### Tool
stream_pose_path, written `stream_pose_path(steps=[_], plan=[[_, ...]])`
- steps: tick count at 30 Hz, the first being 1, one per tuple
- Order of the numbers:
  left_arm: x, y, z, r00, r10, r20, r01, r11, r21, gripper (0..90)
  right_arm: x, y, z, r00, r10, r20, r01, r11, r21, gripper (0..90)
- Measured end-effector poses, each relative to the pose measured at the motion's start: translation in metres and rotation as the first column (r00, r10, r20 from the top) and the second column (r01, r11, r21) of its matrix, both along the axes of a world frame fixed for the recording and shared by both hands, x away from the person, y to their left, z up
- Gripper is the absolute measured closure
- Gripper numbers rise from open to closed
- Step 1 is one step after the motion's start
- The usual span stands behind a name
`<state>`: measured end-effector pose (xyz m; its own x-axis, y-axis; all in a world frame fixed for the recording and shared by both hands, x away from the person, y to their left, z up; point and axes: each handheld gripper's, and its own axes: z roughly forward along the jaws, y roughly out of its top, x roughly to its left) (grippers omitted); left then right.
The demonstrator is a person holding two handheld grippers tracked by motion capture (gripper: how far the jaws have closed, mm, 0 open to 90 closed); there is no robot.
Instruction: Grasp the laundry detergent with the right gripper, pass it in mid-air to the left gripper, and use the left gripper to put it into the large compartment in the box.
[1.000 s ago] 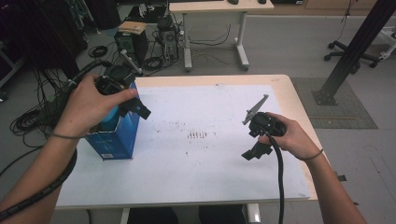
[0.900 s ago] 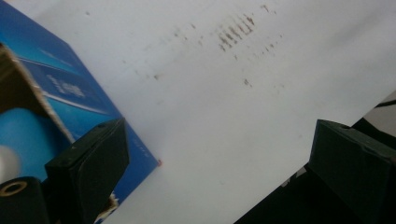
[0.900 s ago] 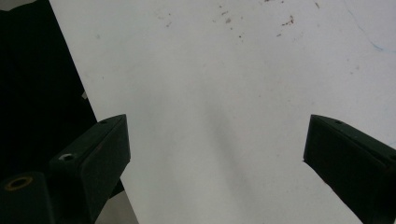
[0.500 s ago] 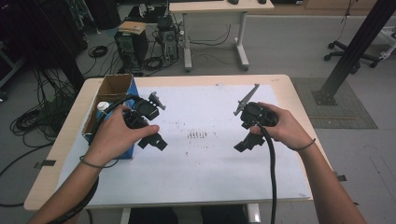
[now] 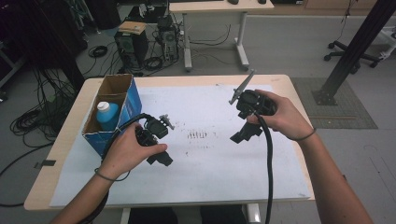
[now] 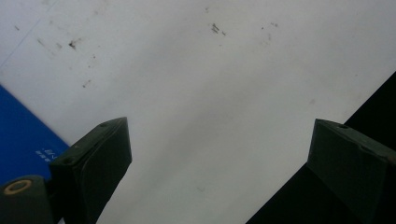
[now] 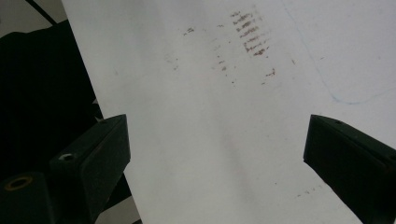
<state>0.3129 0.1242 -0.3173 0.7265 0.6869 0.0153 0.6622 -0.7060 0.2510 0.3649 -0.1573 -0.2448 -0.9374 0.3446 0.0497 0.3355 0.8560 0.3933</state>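
A blue open-topped cardboard box (image 5: 114,112) stands at the table's left, and a blue bottle with a white cap (image 5: 107,115) sits inside it. My left gripper (image 5: 164,159) is low over the white sheet (image 5: 205,158) just right of the box; in the left gripper view its jaws stand wide with only sheet between them (image 6: 219,163), and the box's blue side (image 6: 23,140) shows at the left edge. My right gripper (image 5: 242,134) hovers above the sheet at centre right. Its jaws are spread wide in the right gripper view (image 7: 215,158), nothing between them.
Brown smudge marks (image 5: 198,135) lie on the sheet between the two grippers. The wooden table's edge (image 5: 299,107) runs close to the right hand. Beyond the table are a desk (image 5: 212,9), computer cases (image 5: 133,44) and floor cables (image 5: 32,121).
The left hand came down from above the box to the sheet beside it, uncovering the bottle. The right hand rose and drifted slightly toward the table's far side.
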Motion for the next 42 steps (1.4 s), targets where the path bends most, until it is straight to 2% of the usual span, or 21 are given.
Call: stream_pose_path(steps=[1,2,7,13,28,42], plan=[[0.0,0.0,0.0,1.0,0.0,0.0,0.0,1.0,0.0,6.9,0.0,0.0,0.0,1.0,0.0,0.0,0.0,1.0,0.0,7.2],[0.0,0.0,0.0,1.0,0.0,0.0,0.0,1.0,0.0,6.9,0.0,0.004,0.01,1.0,0.006,0.008,-0.006,1.0,0.001,7.2],[-0.001,0.001,-0.009,0.9998,-0.018,0.007,0.018,0.9997,0.016,6.6,0.001,0.009,0.019,0.9998,0.012,0.014,-0.012,0.9999,0.001,7.2],[0.0,0.001,-0.01,0.9995,-0.031,0.005,0.031,0.9992,0.027,6.7,0.003,0.019,0.029,0.9994,0.026,0.024,-0.026,0.9996,-0.006,7.2],[0.001,0.002,-0.014,0.9992,-0.04,0.001,0.04,0.9986,0.033,6.6,0.007,0.024,0.029,0.9992,0.033,0.023,-0.033,0.9994,-0.014,6.7],[0.0,-0.002,-0.009,0.9985,-0.054,0.01,0.053,0.998,0.035,6.6,0.007,0.024,0.029,0.9991,0.034,0.026,-0.034,0.9993,-0.016,6.5]])
